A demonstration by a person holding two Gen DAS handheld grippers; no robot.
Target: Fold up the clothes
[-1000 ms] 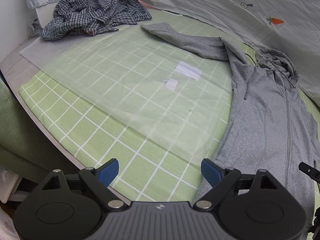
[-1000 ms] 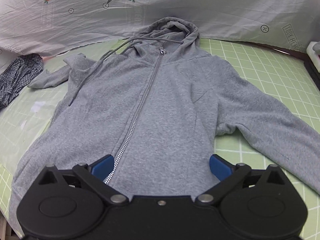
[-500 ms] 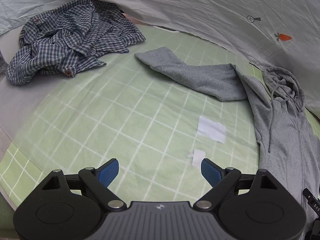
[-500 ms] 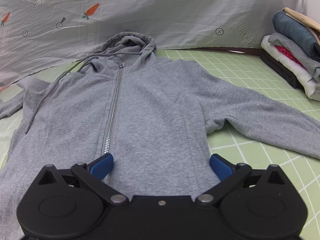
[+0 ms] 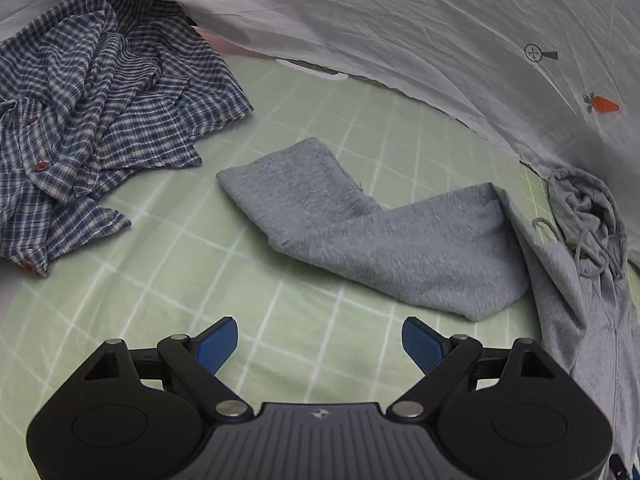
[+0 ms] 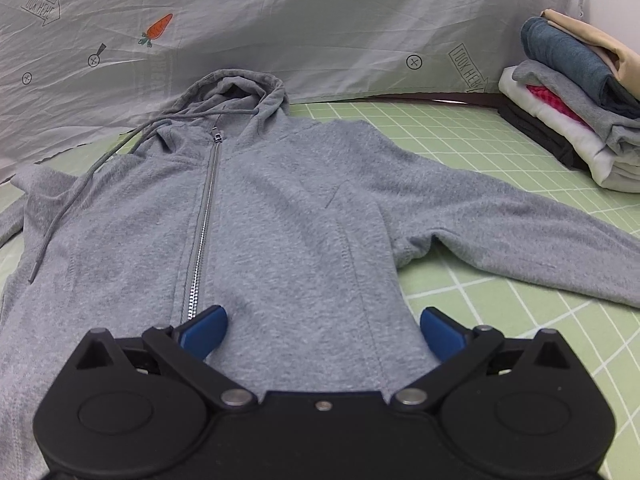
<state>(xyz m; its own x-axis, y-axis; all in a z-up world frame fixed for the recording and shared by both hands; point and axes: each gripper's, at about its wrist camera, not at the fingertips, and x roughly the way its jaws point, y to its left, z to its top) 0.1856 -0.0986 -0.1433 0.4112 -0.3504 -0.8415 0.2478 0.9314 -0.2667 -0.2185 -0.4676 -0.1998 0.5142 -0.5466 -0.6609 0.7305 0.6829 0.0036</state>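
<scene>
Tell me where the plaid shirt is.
In the left wrist view, the plaid shirt lies crumpled at upper left on the green checked mat, left of the hoodie's sleeve.

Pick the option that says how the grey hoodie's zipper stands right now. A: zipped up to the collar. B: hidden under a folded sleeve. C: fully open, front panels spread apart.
A: in the right wrist view the zipper of the grey hoodie runs closed all the way up to its pull at the collar.
</scene>
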